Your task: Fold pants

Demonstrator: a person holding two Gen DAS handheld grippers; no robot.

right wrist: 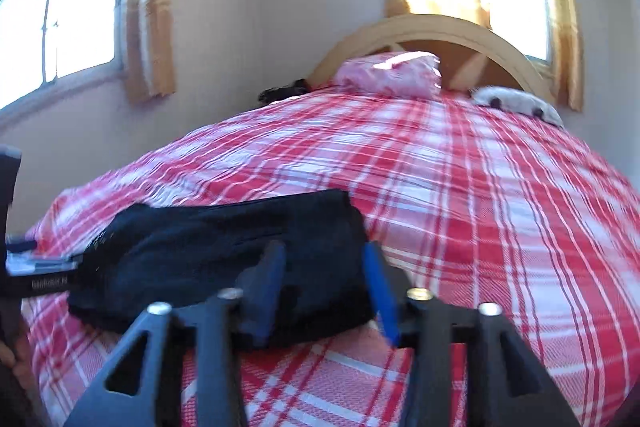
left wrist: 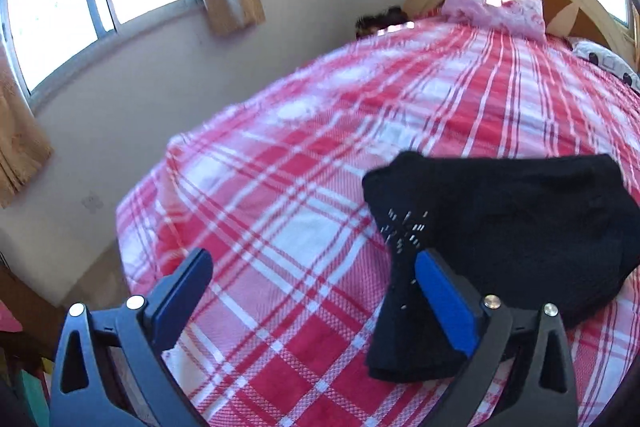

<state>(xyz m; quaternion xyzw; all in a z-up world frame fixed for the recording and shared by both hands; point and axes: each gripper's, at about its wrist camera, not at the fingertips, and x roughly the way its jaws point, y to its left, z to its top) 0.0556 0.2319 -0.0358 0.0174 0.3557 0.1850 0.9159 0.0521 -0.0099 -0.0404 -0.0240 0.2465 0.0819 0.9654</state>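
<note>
Black pants (left wrist: 500, 227) lie bunched in a folded heap on the red-and-white plaid bed (left wrist: 280, 167). My left gripper (left wrist: 316, 287) is open, with only the plaid cover between its fingers; its right finger (left wrist: 444, 299) lies over the heap's left edge. In the right wrist view the pants (right wrist: 208, 251) lie low and left of centre. My right gripper (right wrist: 326, 287) is open with its jaws partly apart, and the heap's near right corner lies between its fingers. The left gripper's body (right wrist: 36, 275) shows at the left edge.
A pink pillow (right wrist: 392, 73) and a white spotted pillow (right wrist: 516, 103) lie by the wooden headboard (right wrist: 436, 31). A dark item (right wrist: 280, 91) sits at the far left corner. Windows with tan curtains (right wrist: 152, 7) line the walls. The bed's left edge (left wrist: 136, 219) drops off.
</note>
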